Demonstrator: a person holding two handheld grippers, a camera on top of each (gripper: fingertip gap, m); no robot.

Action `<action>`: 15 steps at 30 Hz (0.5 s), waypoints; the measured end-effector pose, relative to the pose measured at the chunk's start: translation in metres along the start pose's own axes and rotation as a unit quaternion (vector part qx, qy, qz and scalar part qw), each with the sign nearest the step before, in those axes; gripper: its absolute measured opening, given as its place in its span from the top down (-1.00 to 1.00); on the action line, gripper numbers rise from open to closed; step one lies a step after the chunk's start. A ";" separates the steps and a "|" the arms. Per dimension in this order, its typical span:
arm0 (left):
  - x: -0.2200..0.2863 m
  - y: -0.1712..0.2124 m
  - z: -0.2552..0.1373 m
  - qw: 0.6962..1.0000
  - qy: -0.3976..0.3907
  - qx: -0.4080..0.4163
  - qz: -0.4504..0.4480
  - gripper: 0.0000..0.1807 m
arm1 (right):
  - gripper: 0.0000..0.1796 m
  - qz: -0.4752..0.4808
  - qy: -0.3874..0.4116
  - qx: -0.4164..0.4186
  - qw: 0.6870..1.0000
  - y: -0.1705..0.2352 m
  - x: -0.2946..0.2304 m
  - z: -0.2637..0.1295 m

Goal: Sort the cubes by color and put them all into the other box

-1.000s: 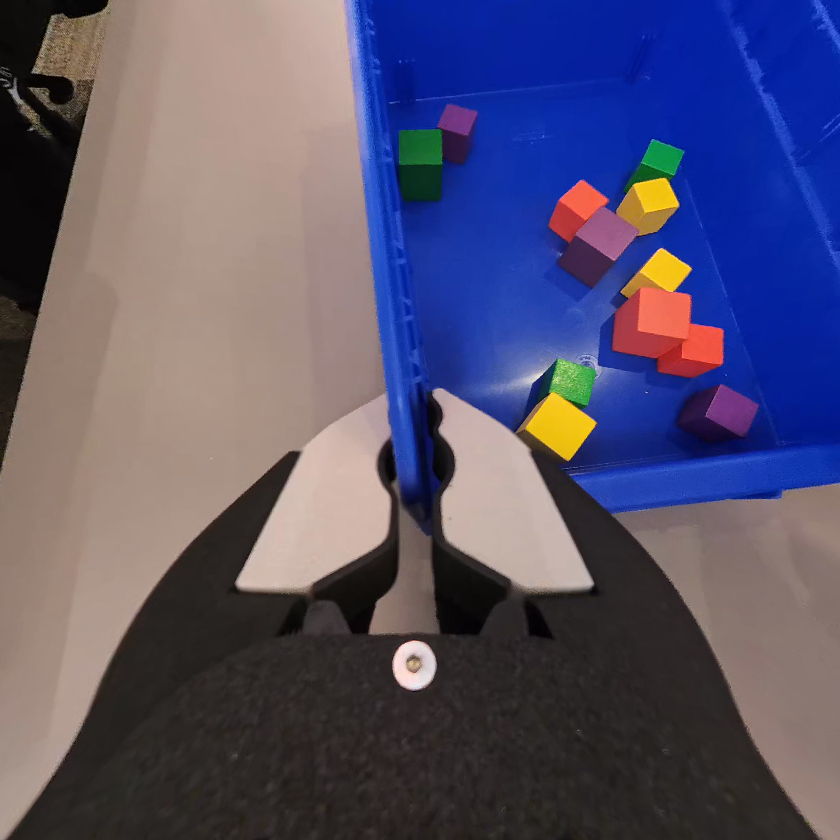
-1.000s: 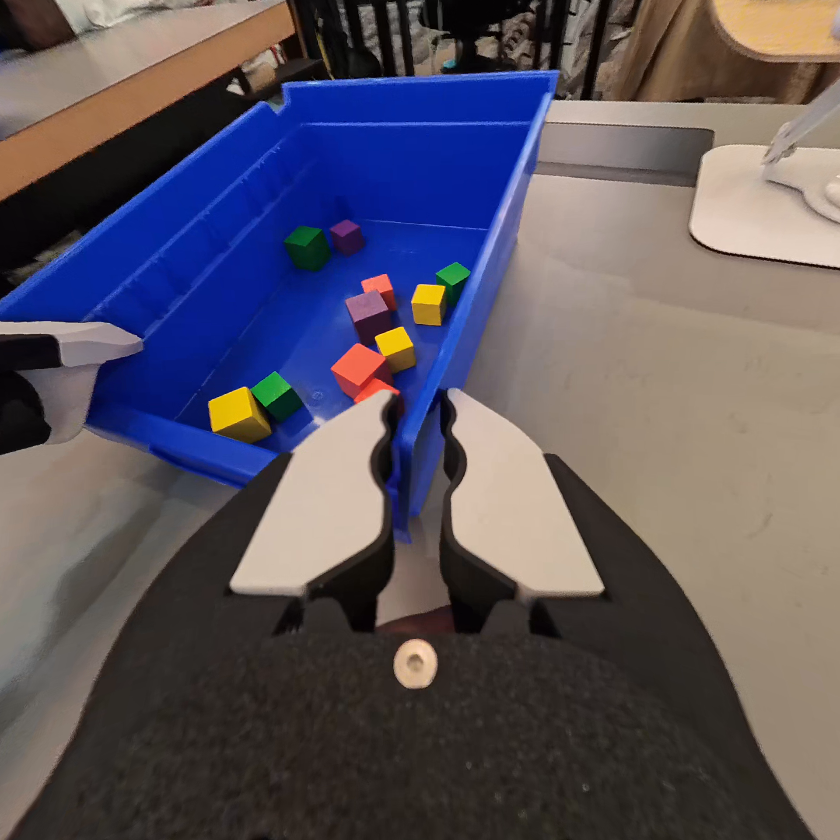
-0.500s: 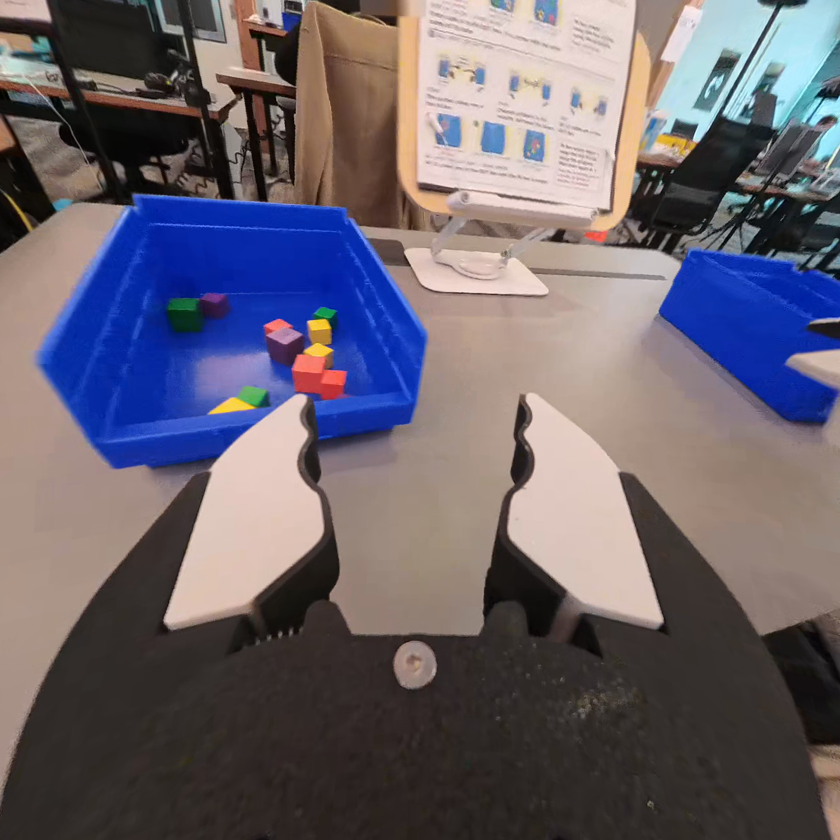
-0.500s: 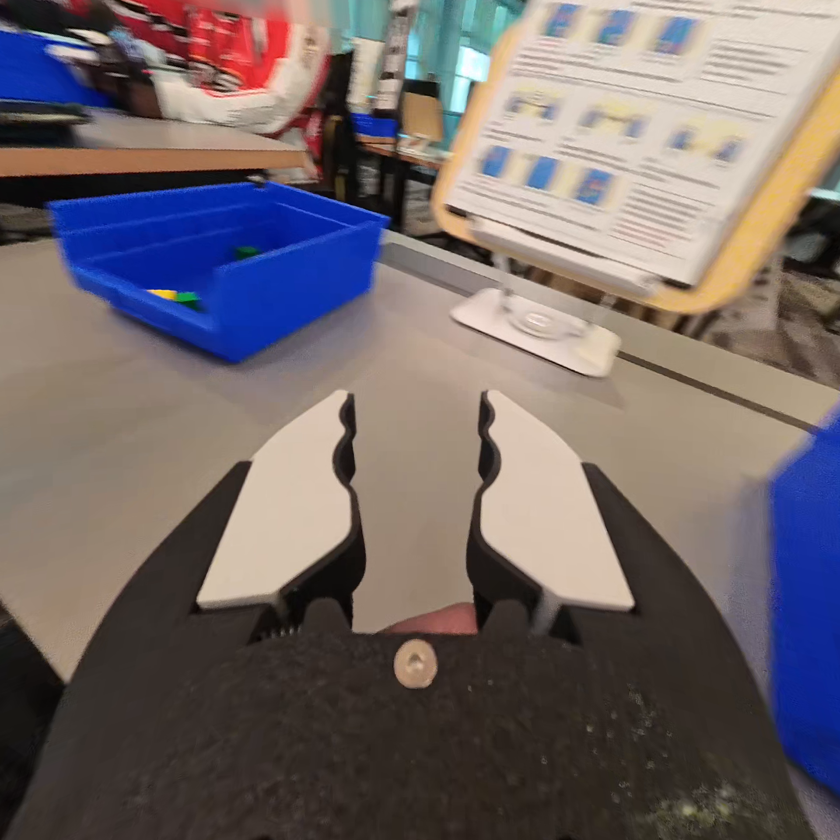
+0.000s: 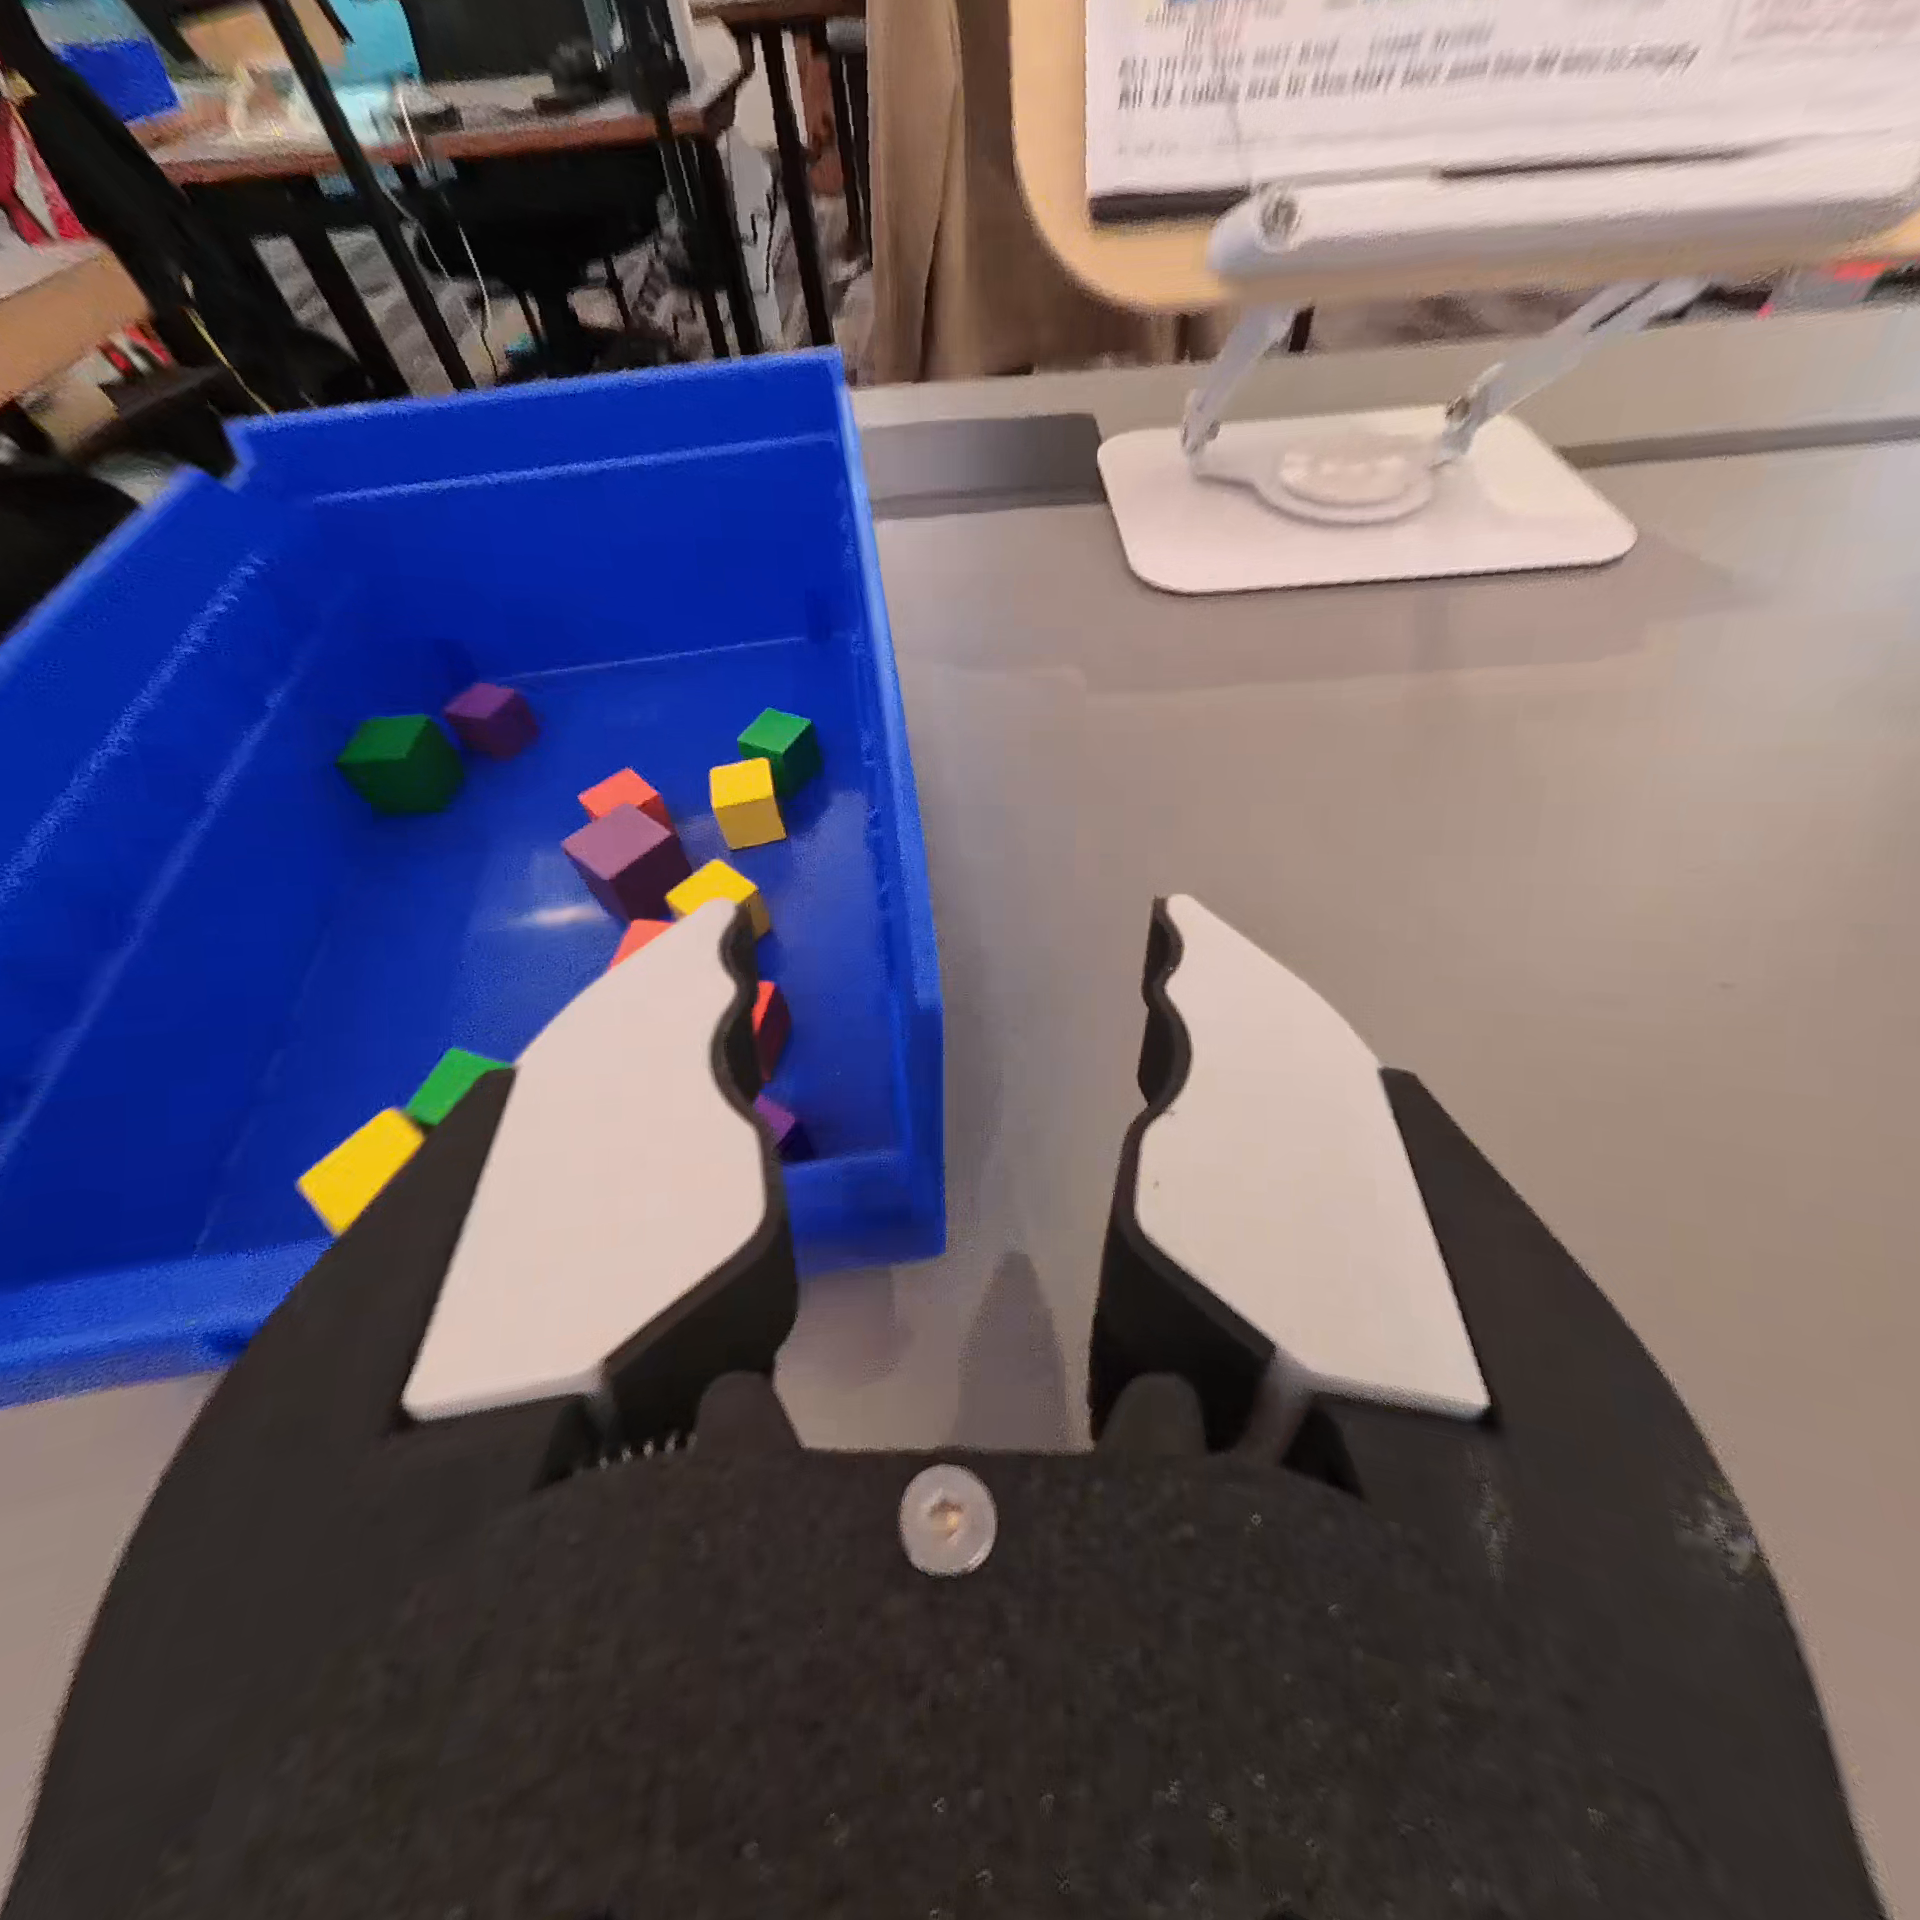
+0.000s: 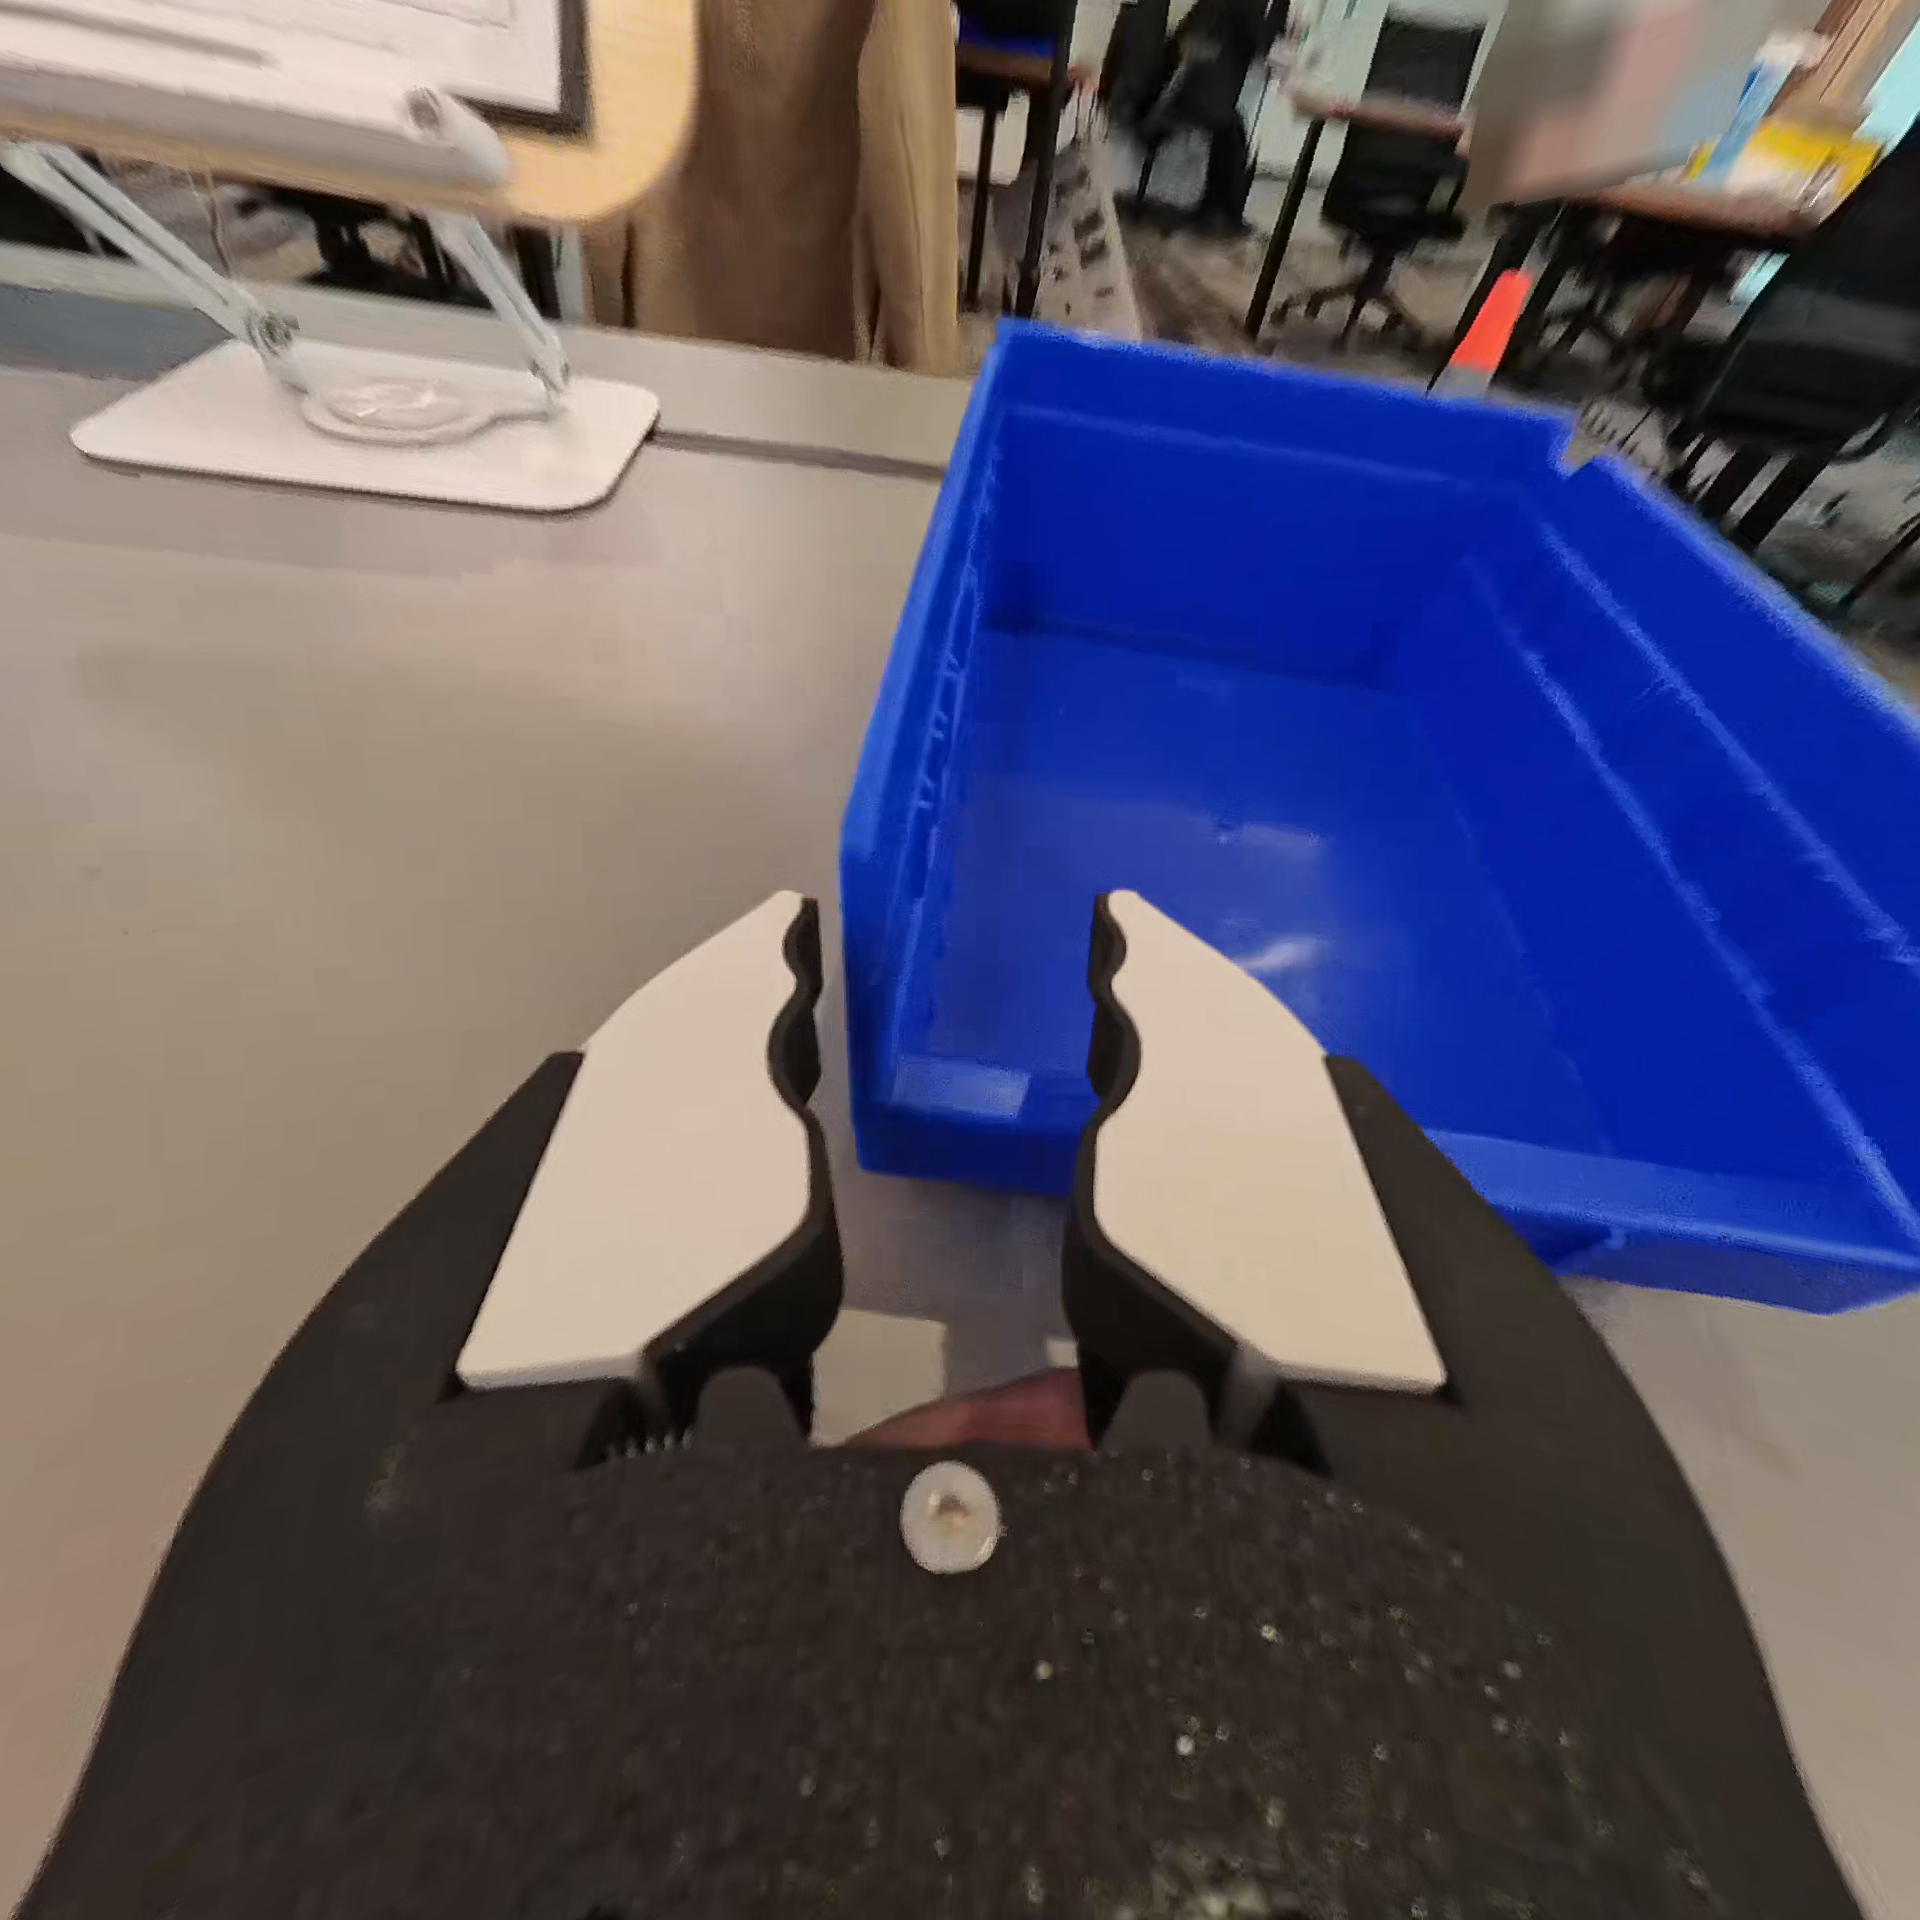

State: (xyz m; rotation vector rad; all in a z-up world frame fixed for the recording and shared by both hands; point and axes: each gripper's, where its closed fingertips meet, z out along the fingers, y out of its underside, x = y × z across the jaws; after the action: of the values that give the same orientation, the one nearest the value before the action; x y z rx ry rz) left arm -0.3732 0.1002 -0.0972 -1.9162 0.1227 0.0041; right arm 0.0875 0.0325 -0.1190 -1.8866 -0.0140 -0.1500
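Cubes (image 5: 623,854) lie untouched; both grippers' fingers (image 5: 613,1143) (image 6: 665,1143) spread apart, holding nothing.

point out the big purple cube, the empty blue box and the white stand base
big purple cube (image 5: 623,854), left wrist view, top face
empty blue box (image 6: 1299,831), right wrist view, bare floor
white stand base (image 5: 1538,520), left wrist view, flat plate

Right gripper (image 6: 954,935) gapes before blue box (image 6: 1455,831).
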 end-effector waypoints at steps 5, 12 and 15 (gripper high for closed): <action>-0.007 0.012 0.030 0.998 -0.017 -0.054 -0.006 0.89 | 0.93 -0.006 -0.032 -0.035 0.999 0.006 0.001 0.018; -0.050 0.027 -0.001 0.997 -0.055 -0.056 -0.025 0.94 | 0.97 0.014 -0.023 -0.036 0.999 0.010 0.021 0.015; -0.056 0.029 -0.007 0.996 -0.053 -0.057 -0.030 0.94 | 0.97 0.019 -0.019 -0.035 0.999 0.008 0.017 0.018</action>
State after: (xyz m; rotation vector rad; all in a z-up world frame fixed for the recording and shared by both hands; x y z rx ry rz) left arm -0.4321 0.0890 -0.1188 -2.0292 -0.0066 0.0749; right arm 0.1072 0.0456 -0.1305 -1.9582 -0.0001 -0.0894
